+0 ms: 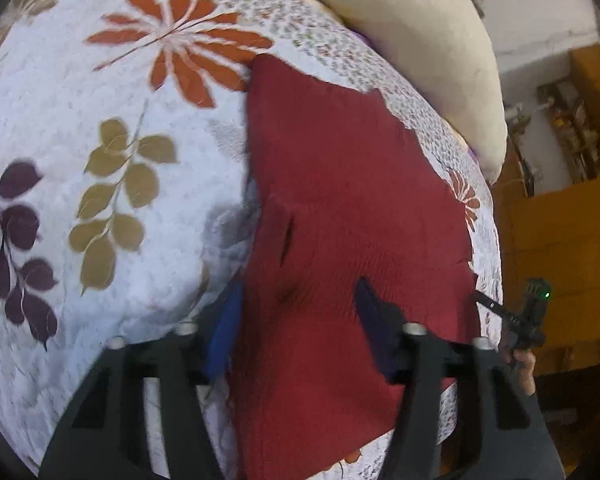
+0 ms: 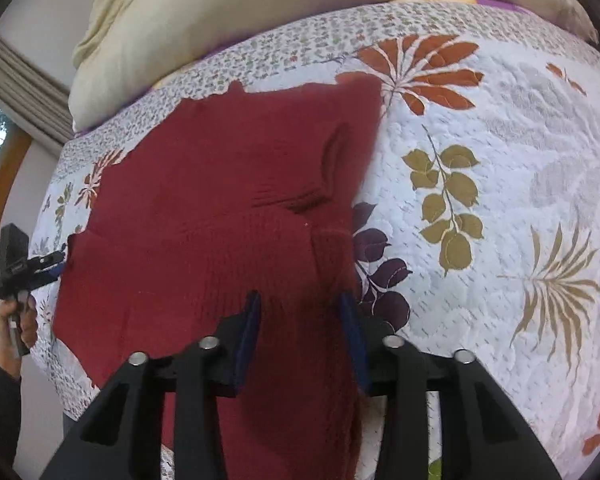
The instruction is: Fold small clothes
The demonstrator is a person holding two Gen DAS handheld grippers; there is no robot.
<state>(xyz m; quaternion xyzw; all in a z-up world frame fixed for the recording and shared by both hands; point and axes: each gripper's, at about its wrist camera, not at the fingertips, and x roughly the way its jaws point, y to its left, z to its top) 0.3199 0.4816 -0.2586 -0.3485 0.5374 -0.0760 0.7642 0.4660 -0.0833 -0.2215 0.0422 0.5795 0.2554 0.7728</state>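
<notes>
The red sweater (image 1: pixel 352 208) lies flat on the flowery bed quilt (image 1: pixel 100 200) near the cream pillow (image 1: pixel 432 60), under the left gripper (image 1: pixel 296 320) and right gripper (image 2: pixel 300 312), both with wide-open jaws holding nothing.

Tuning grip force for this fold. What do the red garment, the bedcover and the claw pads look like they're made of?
Red garment: looks like a ribbed knit, matte; fine parallel ridges and soft creases show.
Bedcover: seemingly quilted printed cloth; stitched puckering, leaf and flower print.
Pads on the right claw: blue, dull finish, possibly foam or rubber; too blurred to tell. The claw frame looks like matte black plastic.
</notes>
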